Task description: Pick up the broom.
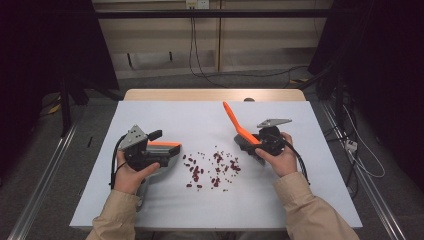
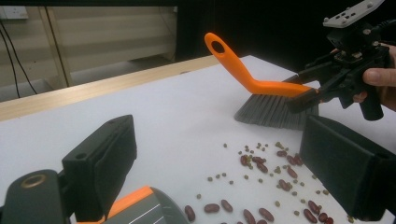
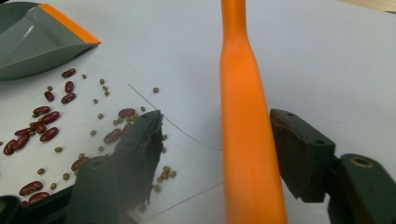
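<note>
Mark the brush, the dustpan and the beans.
brush (image 2: 239, 69): left gripper view, on the orange handle.
dustpan (image 3: 32, 44): right gripper view, on the grey scoop floor.
beans (image 1: 215, 167): high view, middle of the scatter.

Beige long sleeves (image 1: 310, 212) are worn on both forearms, cuffs ending at the wrists. The left gripper (image 1: 150, 150) is built of dark grey and black plastic — a black cable (image 1: 114, 162) is looped from its rear, and a pale grey three-cornered plate (image 1: 133, 134) with small holes is mounted on top. The right gripper (image 1: 260, 142) is made alike, its plate (image 1: 274, 122) dotted with screw holes. Broad black jaws with flat pads (image 2: 343, 156) are seen — a brass-coloured ring (image 2: 32, 181) is set at each pivot.
</note>
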`<state>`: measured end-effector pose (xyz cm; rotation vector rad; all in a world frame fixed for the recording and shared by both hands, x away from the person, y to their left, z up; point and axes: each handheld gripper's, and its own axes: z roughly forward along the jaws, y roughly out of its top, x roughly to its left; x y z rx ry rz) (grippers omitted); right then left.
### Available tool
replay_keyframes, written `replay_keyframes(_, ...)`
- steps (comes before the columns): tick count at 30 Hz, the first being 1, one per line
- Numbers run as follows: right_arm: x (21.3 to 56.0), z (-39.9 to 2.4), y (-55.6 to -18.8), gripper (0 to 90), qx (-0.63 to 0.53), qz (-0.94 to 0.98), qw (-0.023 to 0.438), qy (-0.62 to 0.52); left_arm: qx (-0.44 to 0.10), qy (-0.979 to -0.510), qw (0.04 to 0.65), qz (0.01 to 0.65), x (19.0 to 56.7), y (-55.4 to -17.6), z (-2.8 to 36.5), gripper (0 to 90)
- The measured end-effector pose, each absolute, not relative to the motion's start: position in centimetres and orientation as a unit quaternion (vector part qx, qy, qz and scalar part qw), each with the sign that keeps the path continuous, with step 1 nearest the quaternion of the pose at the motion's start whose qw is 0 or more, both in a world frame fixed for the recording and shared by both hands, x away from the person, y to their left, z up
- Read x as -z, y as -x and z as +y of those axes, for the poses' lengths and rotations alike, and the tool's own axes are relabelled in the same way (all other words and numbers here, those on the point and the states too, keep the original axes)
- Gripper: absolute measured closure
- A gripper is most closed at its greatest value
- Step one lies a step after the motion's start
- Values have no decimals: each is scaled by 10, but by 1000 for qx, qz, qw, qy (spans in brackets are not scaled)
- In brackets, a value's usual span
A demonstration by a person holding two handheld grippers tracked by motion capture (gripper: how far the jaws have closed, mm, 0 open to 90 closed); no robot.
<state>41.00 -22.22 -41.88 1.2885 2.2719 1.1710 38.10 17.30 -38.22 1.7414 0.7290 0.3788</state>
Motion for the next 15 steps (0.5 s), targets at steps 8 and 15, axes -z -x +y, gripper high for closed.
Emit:
replay_keyframes(8, 417, -217, -413, 309, -406, 789, 133, -442, -162, -742, 570, 312, 382, -381, 173, 111)
replay_keyframes(15, 411, -214, -414, 306, -411, 787, 132, -441, -163, -742, 571, 311, 382, -381, 173, 115)
